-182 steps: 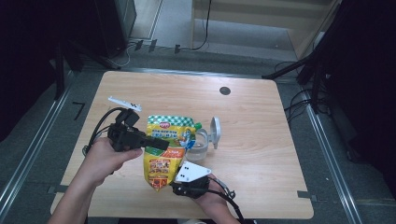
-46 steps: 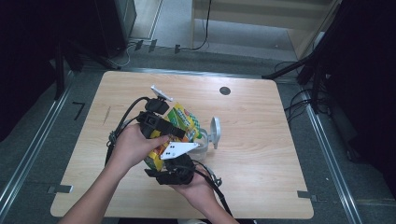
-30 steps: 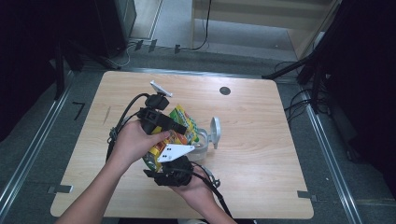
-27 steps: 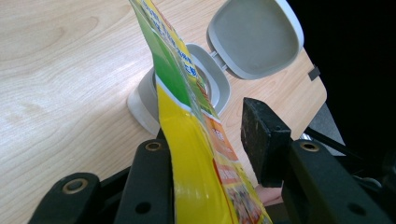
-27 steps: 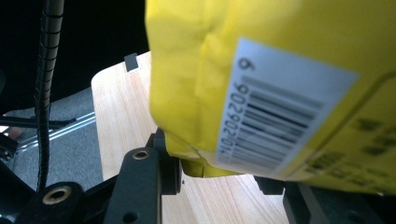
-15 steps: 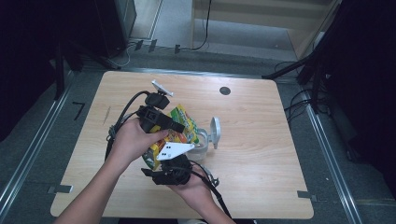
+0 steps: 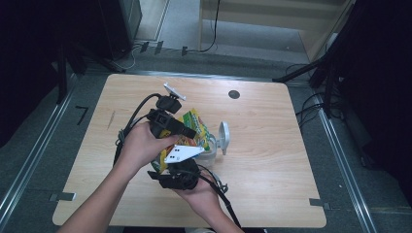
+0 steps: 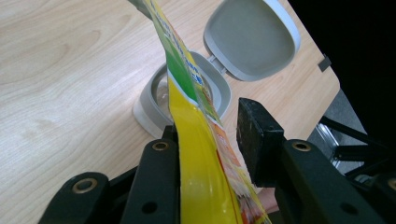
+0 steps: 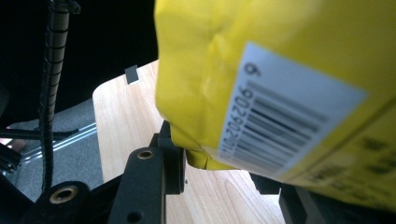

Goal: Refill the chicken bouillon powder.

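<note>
A pale wood tabletop [image 7: 272,145] carries a grey container [image 8: 154,100] with its hinged lid [image 8: 252,37] open. Above it hangs a yellow pouch [image 7: 192,128] — green and orange print, barcode label — between both claws. The left claw [image 8: 205,140] stands apart around its edge; the right claw [image 9: 219,158] pinches its bottom corner.

the pale wooden table [image 7: 272,126] under my hands has a smooth, matt top with fine grain. the yellow and green foil-like plastic bag [image 8: 196,154] is glossy and creased, with a white paper-looking barcode label [image 9: 285,116] on its back. the grey plastic container [image 8: 154,100] and its hinged grey lid [image 8: 254,37] look smooth and matt. my left gripper [image 8: 210,135] has matt black jaws with metal rivets.
</note>
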Demonstrator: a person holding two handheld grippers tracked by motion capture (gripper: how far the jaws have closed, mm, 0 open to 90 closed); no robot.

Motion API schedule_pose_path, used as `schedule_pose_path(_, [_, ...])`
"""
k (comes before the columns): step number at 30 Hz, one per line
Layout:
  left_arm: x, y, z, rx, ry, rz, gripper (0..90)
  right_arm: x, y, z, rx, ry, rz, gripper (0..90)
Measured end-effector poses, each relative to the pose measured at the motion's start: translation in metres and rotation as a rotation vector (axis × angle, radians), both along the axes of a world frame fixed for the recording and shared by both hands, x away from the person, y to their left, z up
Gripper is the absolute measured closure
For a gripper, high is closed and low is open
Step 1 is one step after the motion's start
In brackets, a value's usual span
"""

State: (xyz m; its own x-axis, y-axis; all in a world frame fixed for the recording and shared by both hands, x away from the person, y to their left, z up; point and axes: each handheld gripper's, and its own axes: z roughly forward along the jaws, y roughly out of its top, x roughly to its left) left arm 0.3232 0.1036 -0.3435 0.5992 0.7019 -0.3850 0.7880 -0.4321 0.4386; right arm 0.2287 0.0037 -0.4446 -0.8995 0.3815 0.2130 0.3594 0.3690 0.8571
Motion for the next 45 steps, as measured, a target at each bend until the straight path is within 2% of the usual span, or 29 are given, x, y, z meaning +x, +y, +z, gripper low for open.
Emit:
schedule_pose_path(3, [-0.002, 0.0, 0.001, 0.004, -0.026, -0.011, 69.7, 0.001, 0.001, -0.001, 0.004, 0.012, -0.004, 63.7])
schedule_pose_path(6, [-0.001, 0.001, 0.002, -0.004, -0.009, -0.009, 73.5, 0.002, 0.001, 0.0, 0.01, 0.015, -0.004, 63.7])
schedule_pose_path(9, [0.001, 0.0, 0.003, 0.02, 0.005, -0.007, 76.3, 0.002, 0.003, 0.001, 0.009, 0.005, -0.001, 63.3])
schedule_pose_path(12, [0.003, -0.001, 0.005, 0.032, 0.001, -0.007, 78.0, 0.002, 0.005, 0.002, 0.001, 0.0, 0.004, 60.9])
schedule_pose_path(14, [0.004, -0.002, 0.007, 0.042, -0.002, -0.004, 79.8, 0.001, 0.007, 0.004, -0.006, -0.019, 0.005, 58.2])
schedule_pose_path(16, [0.006, -0.002, 0.009, 0.041, 0.001, 0.0, 80.6, 0.001, 0.008, 0.005, -0.006, -0.023, 0.004, 59.4])
schedule_pose_path(17, [0.007, -0.002, 0.01, 0.039, 0.009, -0.001, 80.8, 0.001, 0.008, 0.006, -0.006, -0.031, -0.008, 64.7])
schedule_pose_path(18, [0.007, -0.002, 0.01, 0.039, 0.009, -0.001, 80.9, 0.001, 0.008, 0.006, -0.006, -0.031, -0.008, 64.7])
schedule_pose_path(24, [0.008, -0.008, 0.012, 0.042, 0.01, -0.012, 81.0, 0.005, 0.009, 0.005, 0.017, -0.015, -0.037, 66.9])
schedule_pose_path(31, [0.013, -0.008, 0.014, 0.056, 0.018, -0.006, 81.0, 0.009, 0.011, 0.007, 0.034, -0.008, -0.044, 66.9])
schedule_pose_path(35, [0.017, -0.005, 0.012, 0.045, 0.039, -0.002, 81.0, 0.009, 0.012, 0.009, 0.022, -0.004, -0.044, 66.7])
schedule_pose_path(41, [0.02, -0.003, 0.011, 0.034, 0.05, -0.001, 80.8, 0.01, 0.012, 0.009, 0.017, 0.007, -0.044, 66.2])
schedule_pose_path(45, [0.024, -0.001, 0.009, 0.032, 0.064, 0.01, 81.0, 0.01, 0.012, 0.011, 0.018, 0.014, -0.041, 61.7])
